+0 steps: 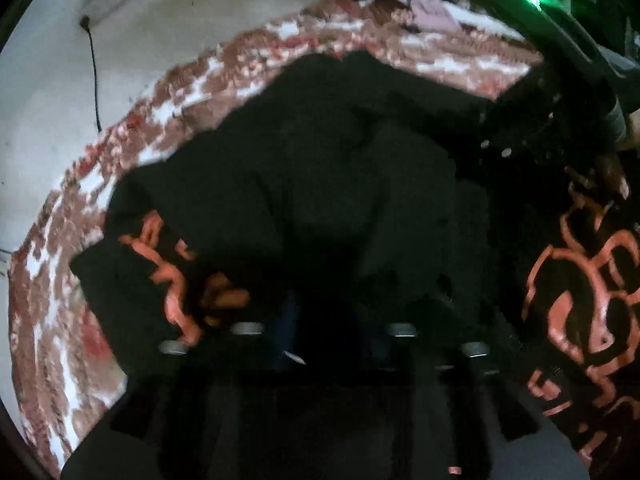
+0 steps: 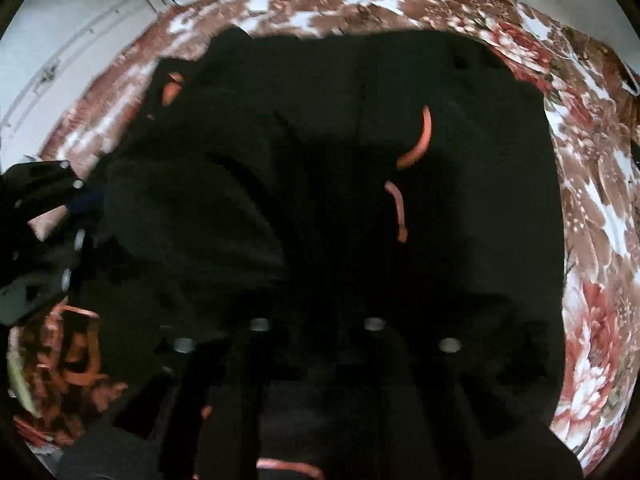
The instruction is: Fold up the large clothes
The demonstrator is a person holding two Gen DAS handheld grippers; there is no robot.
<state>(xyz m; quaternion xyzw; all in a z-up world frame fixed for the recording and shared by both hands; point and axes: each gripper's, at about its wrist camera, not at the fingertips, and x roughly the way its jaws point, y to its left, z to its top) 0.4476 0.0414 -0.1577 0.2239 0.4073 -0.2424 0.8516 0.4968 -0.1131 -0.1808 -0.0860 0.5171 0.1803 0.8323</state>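
Darkness swallows both grippers' jaws, so their state cannot be told. Black garment (image 1: 320, 168) with orange print lies spread on the floral bed (image 2: 592, 200), its folds barely distinguishable.

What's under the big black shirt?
A flowery bedspread sticks out all around the black shirt, so the shirt lies on it. What is under the shirt's middle cannot be seen, because the dark cloth covers it.

Garment (image 2: 320, 180) lies on the bedspread (image 2: 592, 208); wall (image 1: 48, 92) behind; clothes pile (image 1: 430, 4) at far edge.
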